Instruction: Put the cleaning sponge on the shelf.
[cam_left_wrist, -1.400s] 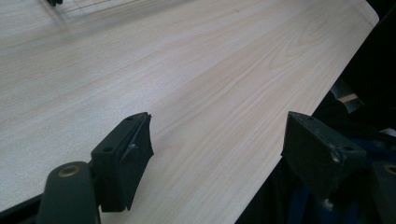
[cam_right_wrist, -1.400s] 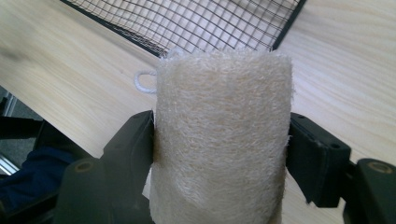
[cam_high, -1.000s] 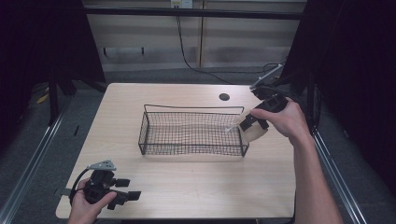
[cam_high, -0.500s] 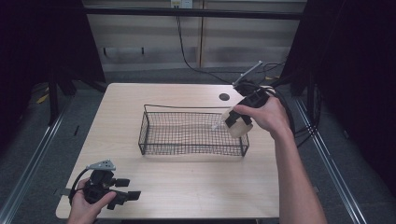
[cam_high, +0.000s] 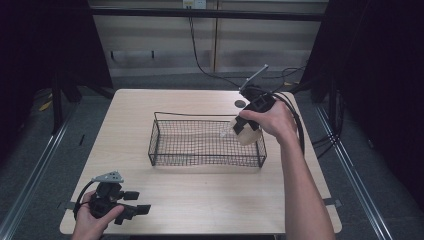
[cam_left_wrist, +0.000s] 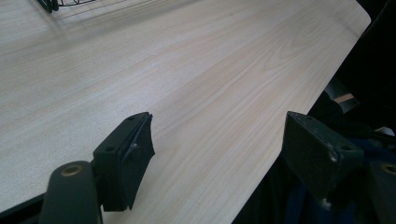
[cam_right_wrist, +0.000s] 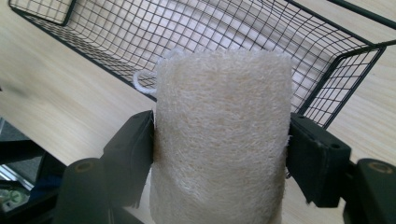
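A cream loofah sponge (cam_right_wrist: 219, 140) with a small white loop sits clamped between the jaws of my right gripper (cam_high: 247, 129). In the high view the loofah sponge (cam_high: 248, 135) hangs over the right end of a black wire basket (cam_high: 202, 160) in the middle of the wooden table (cam_high: 200, 200). The right gripper view looks down past the sponge into the wire basket (cam_right_wrist: 280, 42), whose mesh floor is bare. My left gripper (cam_high: 134, 202) rests open near the table's front left corner, with only bare wood between its jaws in the left gripper view.
A dark round hole (cam_high: 240, 104) lies in the tabletop behind the basket. Cables (cam_high: 295, 125) trail off the right side of the table. The table's front edge (cam_left_wrist: 289, 130) runs close beside the left gripper.
My right gripper has carried the loofah leftward and forward, from beside the basket's right end to above its right end. The left gripper has stayed put.
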